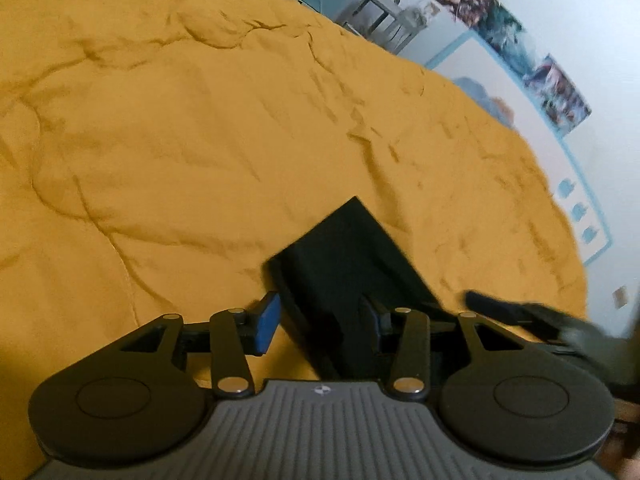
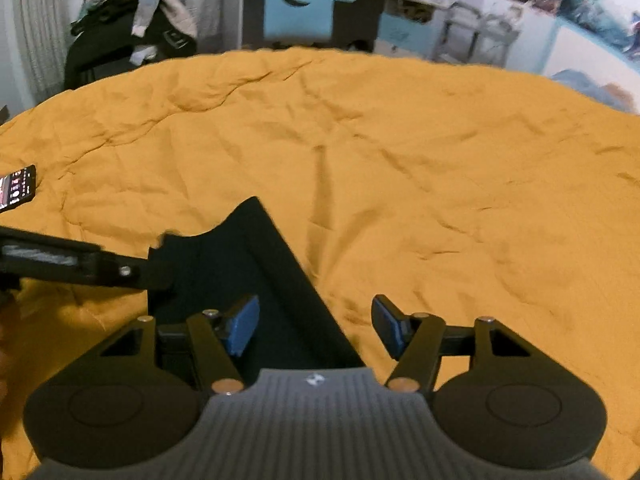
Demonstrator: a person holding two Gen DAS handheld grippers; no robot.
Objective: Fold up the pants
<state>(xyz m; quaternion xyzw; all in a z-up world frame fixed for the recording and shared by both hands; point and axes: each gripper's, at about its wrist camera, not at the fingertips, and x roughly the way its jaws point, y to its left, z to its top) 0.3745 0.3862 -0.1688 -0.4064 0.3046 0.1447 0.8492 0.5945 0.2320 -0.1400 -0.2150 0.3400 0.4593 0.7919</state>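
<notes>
The pants (image 1: 344,264) are black and lie folded into a narrow slab on the mustard-yellow bedspread (image 1: 180,140). In the left wrist view my left gripper (image 1: 320,320) is open, its blue pads wide apart, and the near end of the pants lies between them. In the right wrist view the pants (image 2: 248,272) reach up from the bottom centre. My right gripper (image 2: 316,326) is open, its left pad over the cloth and its right pad over the bedspread (image 2: 400,160). The left gripper's black finger (image 2: 80,264) shows at the pants' left edge.
A phone (image 2: 16,190) with a lit screen lies on the bedspread at far left. Beyond the bed stand a chair piled with clothes (image 2: 128,28), a desk with a blue smiling cutout (image 2: 298,2), and a wall with pictures (image 1: 520,44).
</notes>
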